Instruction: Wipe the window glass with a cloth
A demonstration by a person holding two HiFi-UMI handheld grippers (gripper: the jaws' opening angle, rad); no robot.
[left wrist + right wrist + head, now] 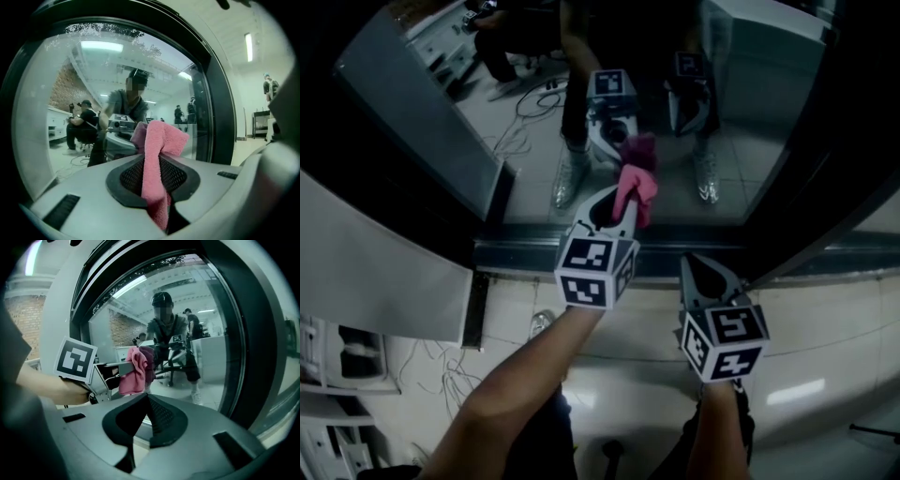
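Two grippers are seen before the window glass point(750, 131), each held in one of the person's hands. A pink cloth point(636, 187) is clamped between the jaws of the left gripper point(619, 208), which are closed narrowly on it. In the left gripper view the cloth is seen to run up through the gap between the dark ribbed pads point(176, 176), with its lower end hanging out beneath them and its bunched upper end standing above the tips. That upper end is held up to the glass and appears to touch it, since the cloth and its darker reflection point(137, 134) are seen to meet. The spot lies in the lower part of the pane, just above the dark frame point(694, 255) along the bottom edge. The right gripper point(701, 274) is held lower and to the right of the left one, near it but apart, with its tips seen against the bottom frame. Its jaws are brought together with nothing between them, as is shown in the right gripper view, where the left gripper's marker cube point(75, 358) and the cloth are also seen to the left. A bare forearm point(520, 380) is extended behind the left gripper, above a pale tiled floor point(825, 319). The person and both grippers are mirrored in the glass.
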